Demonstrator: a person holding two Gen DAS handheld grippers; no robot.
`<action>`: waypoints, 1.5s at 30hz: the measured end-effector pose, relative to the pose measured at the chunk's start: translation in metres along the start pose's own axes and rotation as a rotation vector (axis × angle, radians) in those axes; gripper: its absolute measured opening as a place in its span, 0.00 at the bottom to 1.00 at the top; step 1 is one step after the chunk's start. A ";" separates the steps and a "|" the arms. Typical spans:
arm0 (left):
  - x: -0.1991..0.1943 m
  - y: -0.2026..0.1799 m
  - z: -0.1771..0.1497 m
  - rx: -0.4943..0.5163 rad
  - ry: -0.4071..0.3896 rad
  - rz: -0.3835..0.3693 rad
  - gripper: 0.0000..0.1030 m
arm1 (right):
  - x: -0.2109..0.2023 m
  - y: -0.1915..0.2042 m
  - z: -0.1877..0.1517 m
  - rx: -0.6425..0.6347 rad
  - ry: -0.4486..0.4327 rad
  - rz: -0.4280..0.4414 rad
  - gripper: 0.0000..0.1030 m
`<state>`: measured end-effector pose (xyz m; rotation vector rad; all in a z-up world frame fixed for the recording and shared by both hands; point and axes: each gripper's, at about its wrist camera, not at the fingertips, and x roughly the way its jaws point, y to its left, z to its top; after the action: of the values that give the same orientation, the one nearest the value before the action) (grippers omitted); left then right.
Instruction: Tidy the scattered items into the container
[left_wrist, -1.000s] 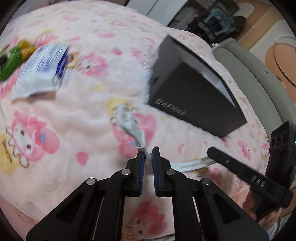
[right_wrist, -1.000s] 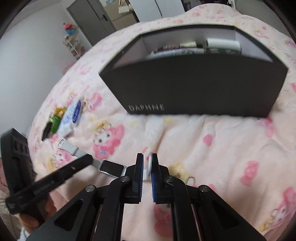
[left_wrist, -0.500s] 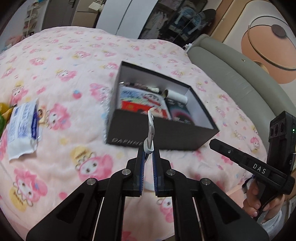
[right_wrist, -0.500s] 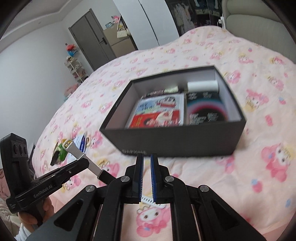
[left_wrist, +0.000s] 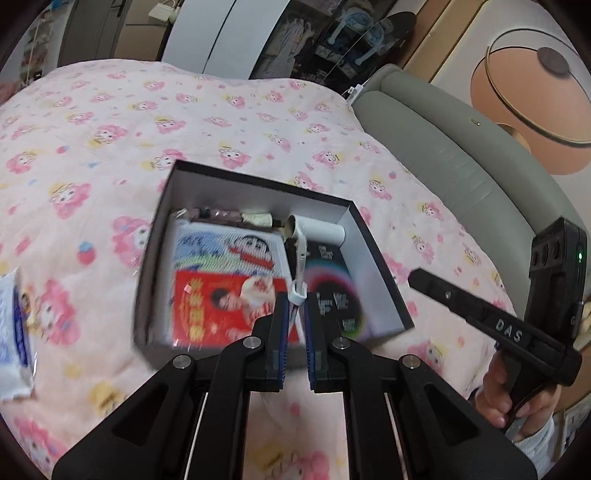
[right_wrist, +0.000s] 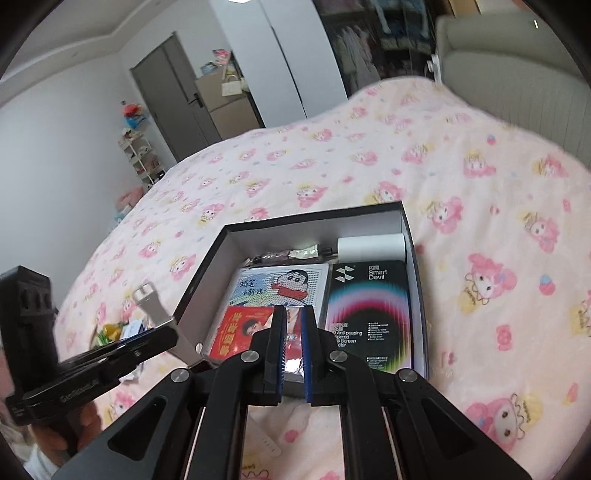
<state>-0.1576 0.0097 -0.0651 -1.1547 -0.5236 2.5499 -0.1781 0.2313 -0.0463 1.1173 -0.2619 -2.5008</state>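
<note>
we see a bed (left_wrist: 229, 122) under a pink cartoon-print blanket, a grey headboard (left_wrist: 461, 155) along one side, a grey door (right_wrist: 173, 96) and white wardrobes behind. a black box (left_wrist: 155, 258) sits on the blanket, packed with a comic card (right_wrist: 284, 280), a red card (right_wrist: 240, 332), a dark packet (right_wrist: 369, 306) and a white roll (right_wrist: 369, 247). our left gripper (left_wrist: 295, 314) hangs over the box's near edge, its fingers clamped on a white watch (left_wrist: 300, 266) whose strap rises above the contents. our right gripper (right_wrist: 291, 325) hovers at the box's near wall, fingers close together with a narrow gap, nothing between them. a white pouch (left_wrist: 13, 332) lies on the blanket left of the box
</note>
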 end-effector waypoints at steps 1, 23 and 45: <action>0.007 -0.001 0.007 0.002 0.005 0.001 0.06 | 0.004 -0.004 0.005 0.005 0.006 -0.006 0.05; -0.015 0.059 -0.042 -0.221 -0.035 0.066 0.06 | 0.075 0.069 -0.125 -0.055 0.306 0.210 0.38; -0.061 0.174 -0.135 -0.483 -0.011 0.147 0.06 | 0.093 0.067 -0.153 0.031 0.340 0.068 0.11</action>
<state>-0.0354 -0.1420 -0.1838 -1.3735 -1.1436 2.6314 -0.1018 0.1296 -0.1889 1.4929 -0.2380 -2.2080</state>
